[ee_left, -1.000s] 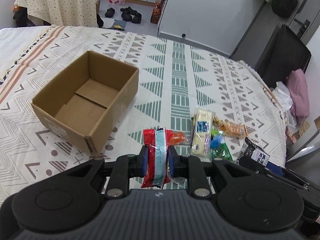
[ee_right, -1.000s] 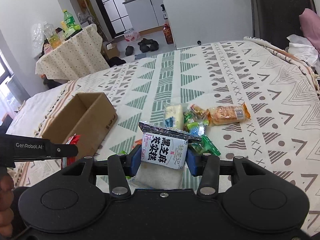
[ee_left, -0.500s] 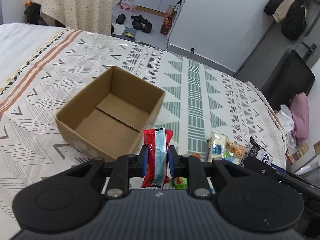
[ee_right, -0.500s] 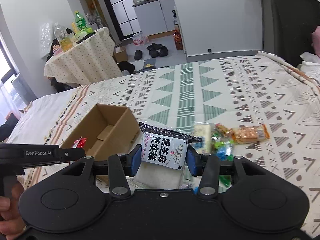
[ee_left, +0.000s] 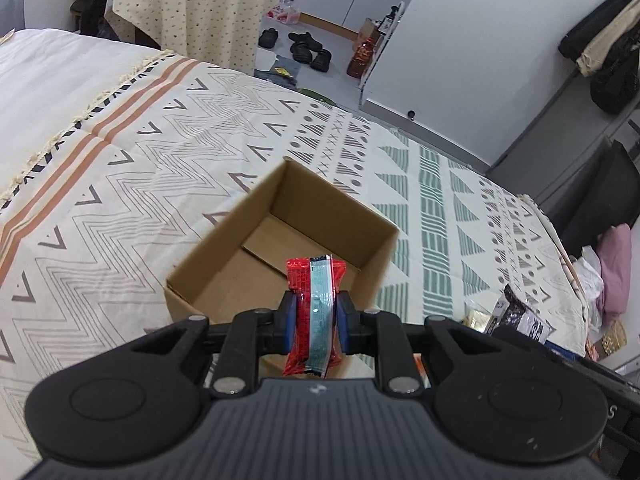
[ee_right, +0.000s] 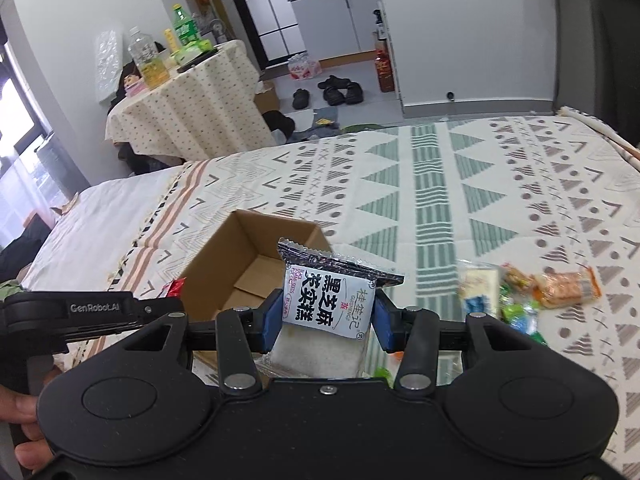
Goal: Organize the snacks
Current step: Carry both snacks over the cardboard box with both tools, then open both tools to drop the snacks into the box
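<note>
My left gripper (ee_left: pixel 316 320) is shut on a red and teal snack packet (ee_left: pixel 315 312) and holds it over the near edge of an open, empty cardboard box (ee_left: pixel 224 240) on the bed. My right gripper (ee_right: pixel 326 320) is shut on a black and white sesame cake packet (ee_right: pixel 330 300), held just right of the box (ee_right: pixel 224 264). The left gripper (ee_right: pixel 92 312) shows at the left of the right wrist view. Several loose snacks (ee_right: pixel 528 292) lie on the bedspread to the right.
The patterned bedspread (ee_left: pixel 160 152) covers the bed. A cloth-covered round table (ee_right: pixel 188 108) with bottles stands beyond the bed, with shoes (ee_right: pixel 336 94) on the floor. A dark chair (ee_left: pixel 600 204) and pink cloth (ee_left: pixel 616 264) are at the right edge.
Both grippers have moved left and forward with their packets, from above the snack pile to the box. The left packet now hangs over the box's near edge.
</note>
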